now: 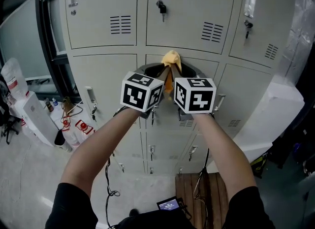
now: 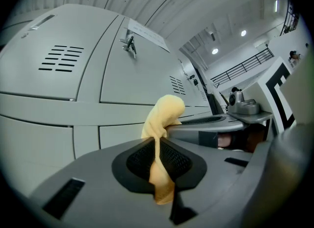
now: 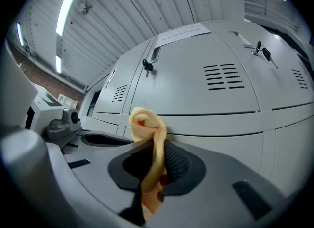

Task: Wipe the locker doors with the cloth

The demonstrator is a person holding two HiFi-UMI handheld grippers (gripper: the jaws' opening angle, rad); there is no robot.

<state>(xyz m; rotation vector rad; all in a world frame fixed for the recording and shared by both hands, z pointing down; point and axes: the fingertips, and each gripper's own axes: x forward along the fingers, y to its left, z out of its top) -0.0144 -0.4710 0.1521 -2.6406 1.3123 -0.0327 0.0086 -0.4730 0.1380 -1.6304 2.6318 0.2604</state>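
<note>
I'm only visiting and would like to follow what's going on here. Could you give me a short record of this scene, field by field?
Setting: grey metal lockers, with vents in the doors and a key hanging in one lock
Cloth: yellow, bunched, held up in front of a locker door
Left gripper: jaws shut on the cloth
Right gripper: jaws shut on the same cloth
Cloth touching door: cannot tell

Soft yellow cloth point(image 1: 172, 59); matt painted-metal locker doors point(image 1: 103, 11).
</note>
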